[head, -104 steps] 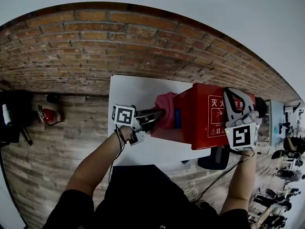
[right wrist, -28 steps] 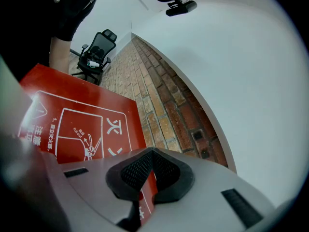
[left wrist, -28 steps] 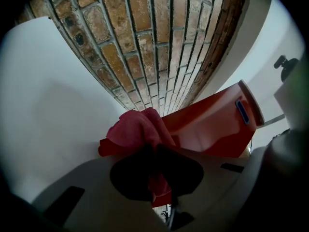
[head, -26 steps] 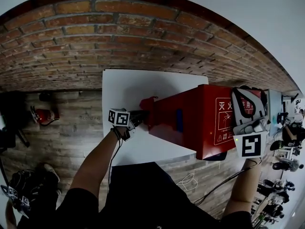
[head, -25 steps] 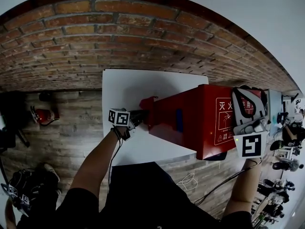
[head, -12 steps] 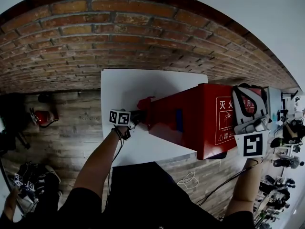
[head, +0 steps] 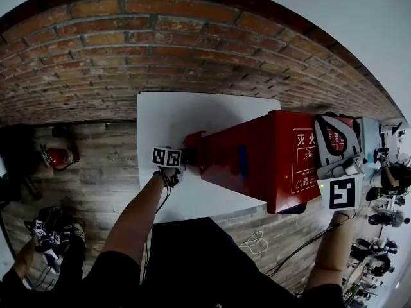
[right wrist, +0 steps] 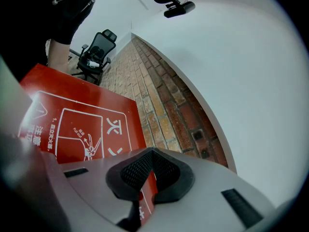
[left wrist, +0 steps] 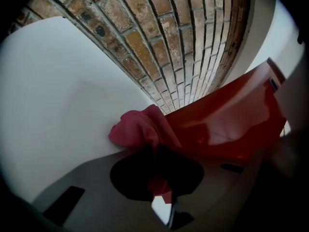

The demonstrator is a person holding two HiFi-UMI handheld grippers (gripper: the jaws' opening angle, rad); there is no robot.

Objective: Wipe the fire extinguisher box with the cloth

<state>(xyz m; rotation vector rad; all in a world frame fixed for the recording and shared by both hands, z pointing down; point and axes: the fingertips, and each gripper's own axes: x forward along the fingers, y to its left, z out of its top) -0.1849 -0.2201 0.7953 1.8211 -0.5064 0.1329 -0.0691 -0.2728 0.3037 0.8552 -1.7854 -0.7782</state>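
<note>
While the brick wall (head: 192, 37) is filling the top of the head view and the wooden floor (head: 90, 165) is spreading below it, the white table (head: 173, 117) is standing against the bricks. The red fire extinguisher box (head: 257, 162) is lying lengthwise across the table. Its printed white lettering is facing up at the right end, and that end is reaching past the table's right edge.

The left gripper (head: 183, 157) is pointing at the box's left end, its marker cube sitting just above the person's wrist. In the left gripper view its jaws are pinching the pink cloth (left wrist: 137, 127) between narrow pads. The cloth is bunching out ahead of them over the white tabletop and is touching the box's red side.

The right gripper (head: 331, 117) is resting over the lettered end of the box. In the right gripper view its pads (right wrist: 166, 170) are sitting drawn together, with only a sliver of the red panel showing in the slit between them.

A small red extinguisher (head: 59, 156) is lying on the floor well left of the table.
</note>
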